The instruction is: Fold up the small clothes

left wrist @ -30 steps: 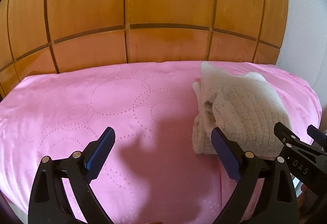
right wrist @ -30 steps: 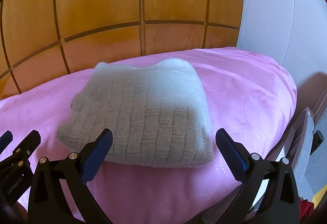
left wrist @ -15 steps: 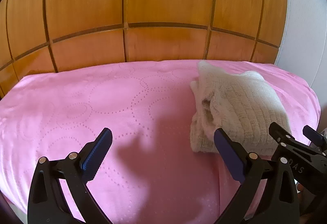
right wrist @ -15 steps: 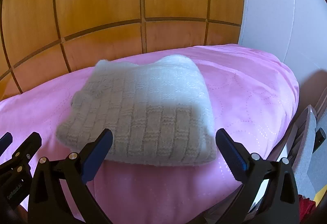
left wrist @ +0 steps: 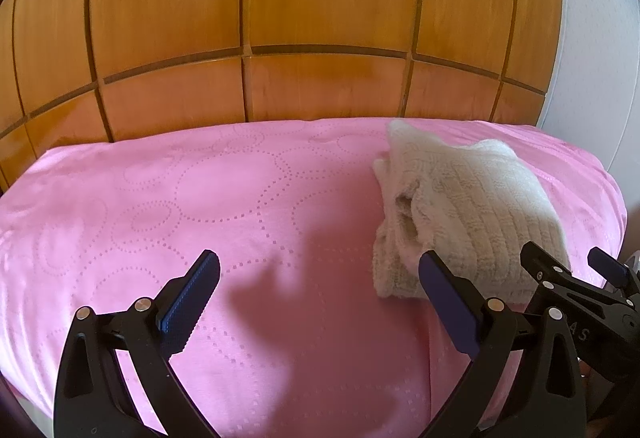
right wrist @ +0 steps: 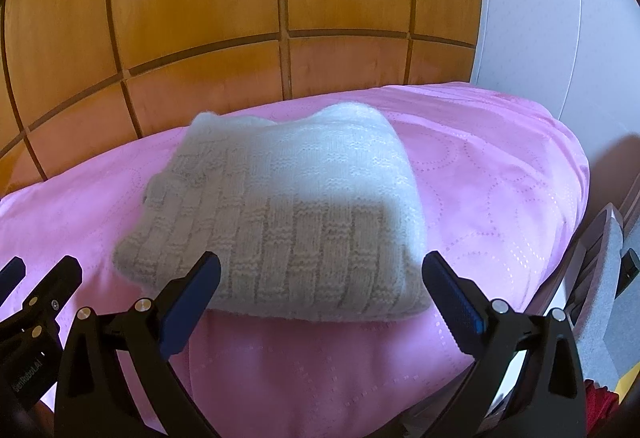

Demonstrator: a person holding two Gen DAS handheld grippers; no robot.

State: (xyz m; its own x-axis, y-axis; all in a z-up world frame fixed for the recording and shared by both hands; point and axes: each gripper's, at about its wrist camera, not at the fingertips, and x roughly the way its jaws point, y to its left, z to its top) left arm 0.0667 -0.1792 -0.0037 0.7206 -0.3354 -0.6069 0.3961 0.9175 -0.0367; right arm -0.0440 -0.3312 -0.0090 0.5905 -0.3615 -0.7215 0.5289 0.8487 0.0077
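A pink bedspread covers the bed in front of a wood-panelled wall. A folded cream knit sweater lies on it, just beyond the right gripper, whose jaws are spread wide and empty. The left gripper, equally spread, has the sweater off its right finger.

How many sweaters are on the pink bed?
1: a folded cream knit sweater lies on the pink bed cover, toward its right end. Nothing else shows.
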